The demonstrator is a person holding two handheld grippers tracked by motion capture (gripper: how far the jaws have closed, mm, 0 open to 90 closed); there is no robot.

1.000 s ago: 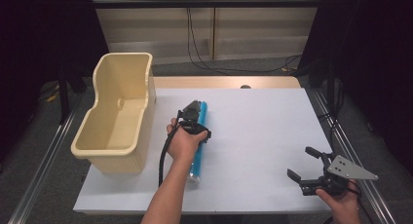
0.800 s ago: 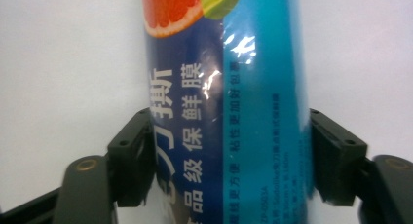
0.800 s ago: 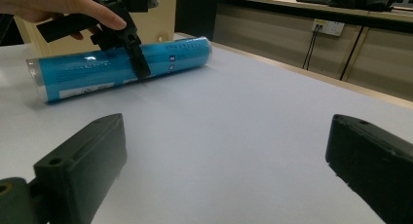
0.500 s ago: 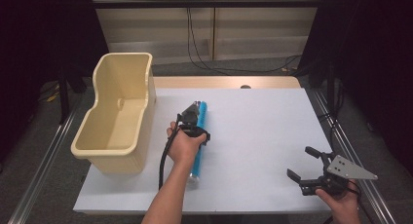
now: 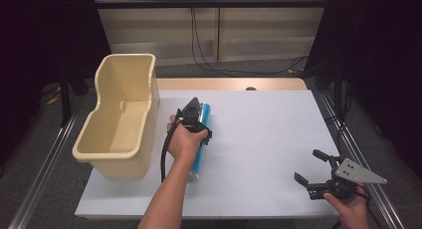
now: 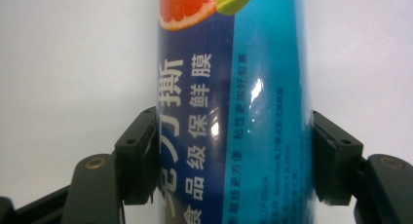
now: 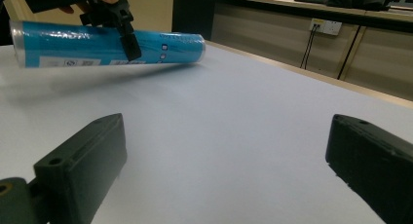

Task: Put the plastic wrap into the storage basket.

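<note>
Blue cling-film roll: lay on white worktop, clamped across its middle between left tongs, beige plastic tub just beside; right tongs spread wide, holding nothing, well apart.

Both forearms are left bare. Each gripper is built black — screw holes are seen in its jaws — the right gripper is topped by a grey three-cornered plate.

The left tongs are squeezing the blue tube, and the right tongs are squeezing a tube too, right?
Not quite. The left tongs do squeeze the blue tube, but the right tongs are open and hold nothing, as the right gripper view shows; they hover over the bare table.
</note>
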